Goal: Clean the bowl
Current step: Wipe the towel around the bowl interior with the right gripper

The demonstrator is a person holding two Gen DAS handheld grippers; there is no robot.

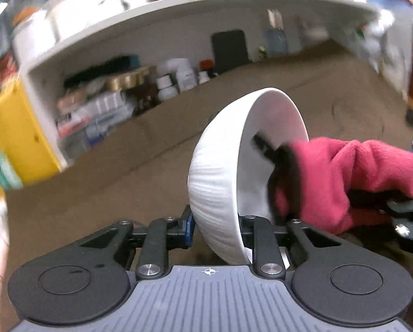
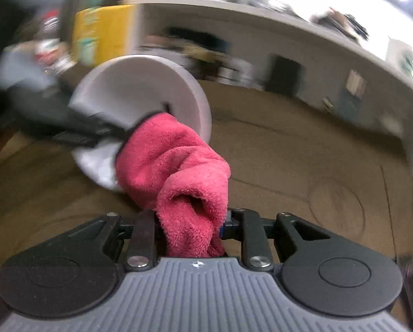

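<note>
- Left wrist view has the white bowl [image 1: 220, 171] tipped on its side, ribbed wall pinched in the left tool [image 1: 216, 231], mouth facing right, held up off the brown surface [image 1: 123, 171].
- Pink cloth [image 1: 344, 182] is bunched at the bowl's mouth and pressing inside; in the right wrist view that cloth is clamped in the right tool [image 2: 191, 225], jaws narrow on the wad.
- Risk, as I judge it: the left tool grips only the bowl's wall near the rim, so a hard push from the cloth could lever the bowl out and drop it on the surface.
- Another risk: the cloth is a loose bundle, so it may skim over patches of the inside and leave them unwiped.
- Beyond, a white shelf [image 1: 178, 16] holds blurred jars and boxes; a yellow box [image 1: 15, 135] sits at left.
- No label or brand is readable: too much blur.
</note>
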